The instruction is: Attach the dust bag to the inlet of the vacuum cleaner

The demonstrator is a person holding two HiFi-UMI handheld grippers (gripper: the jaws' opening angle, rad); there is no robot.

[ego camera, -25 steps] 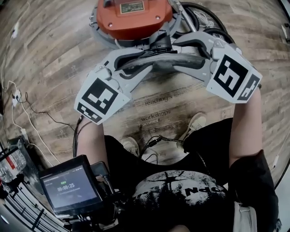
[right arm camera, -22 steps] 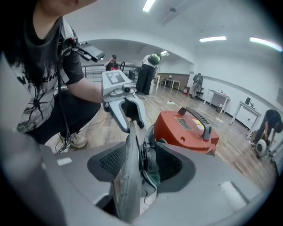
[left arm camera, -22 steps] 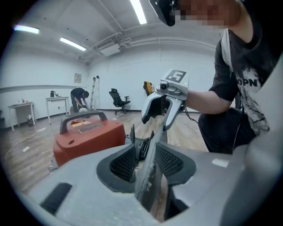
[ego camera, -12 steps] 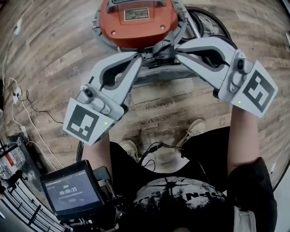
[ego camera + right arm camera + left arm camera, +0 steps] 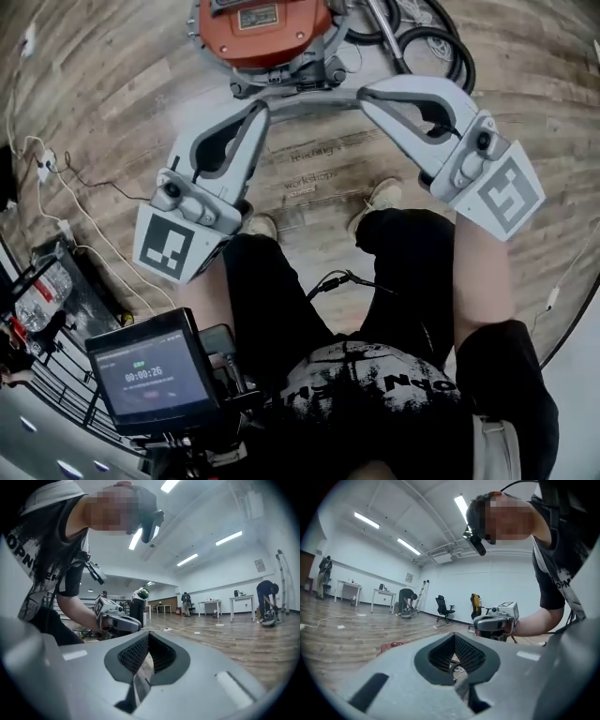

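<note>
The vacuum cleaner stands on the wood floor at the top of the head view, orange top over a grey body, with its black hose coiled to the right. My left gripper and right gripper are held up in front of it, tips pointing toward each other. Both are shut, and I see nothing gripped in the left gripper's jaws or the right gripper's jaws. Each gripper view shows the other one: right gripper, left gripper. No dust bag shows in any view.
A white cable runs over the floor at left toward a rack. The person's shoes stand just below the grippers, and a screen device hangs at the waist. Far off are tables, an office chair and other people.
Both grippers rose from the vacuum's rim and shut their jaws, turning to point level at each other. The vacuum now sits smaller, at the top edge of the head view.
</note>
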